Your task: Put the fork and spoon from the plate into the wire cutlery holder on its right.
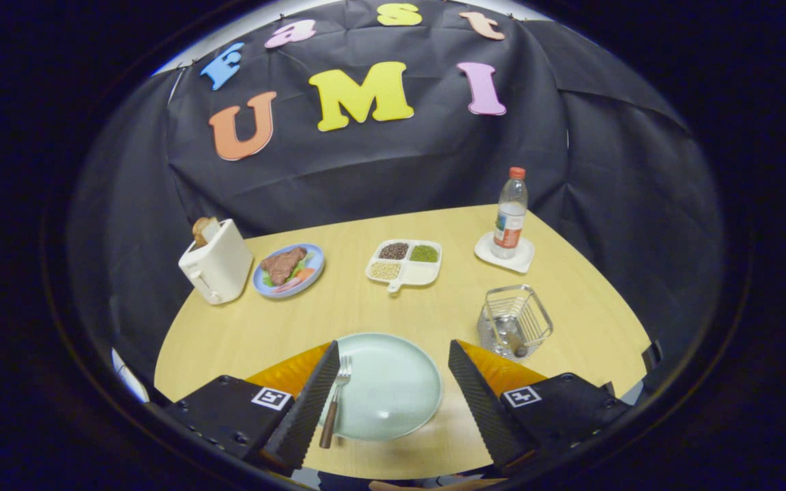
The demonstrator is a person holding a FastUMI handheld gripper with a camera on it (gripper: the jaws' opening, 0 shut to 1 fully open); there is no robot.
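Hand-held gripper [393, 382] spread wide with nothing between the black ribbed fingers [311, 402], poised low over the near edge of the pale wooden counter [434, 307]. Straddling the round pale-green plate [393, 389], left finger close beside the wood-handled metal fork [335, 402], though contact too hard to judge. Fork lying along the plate's left rim, tines pointing far, brown handle hanging over the near edge toward the fingers, probably handy for a pinch on the handle. To the right of the plate and slightly farther, the square silver wire cutlery holder [516, 320], upright, with a brown-tipped utensil handle [512, 341] already inside, likely the spoon, so apparently half the job done and the fork left. Holder set near the plate, presumably to keep the carry short. Farther off, out of the working path: white toaster [217, 269] with bread at far left, blue plate of meat and vegetables [289, 269] beside it, white divided tray of grains [404, 262] in the middle, clear bottle with red cap [510, 215] on a white coaster at far right.
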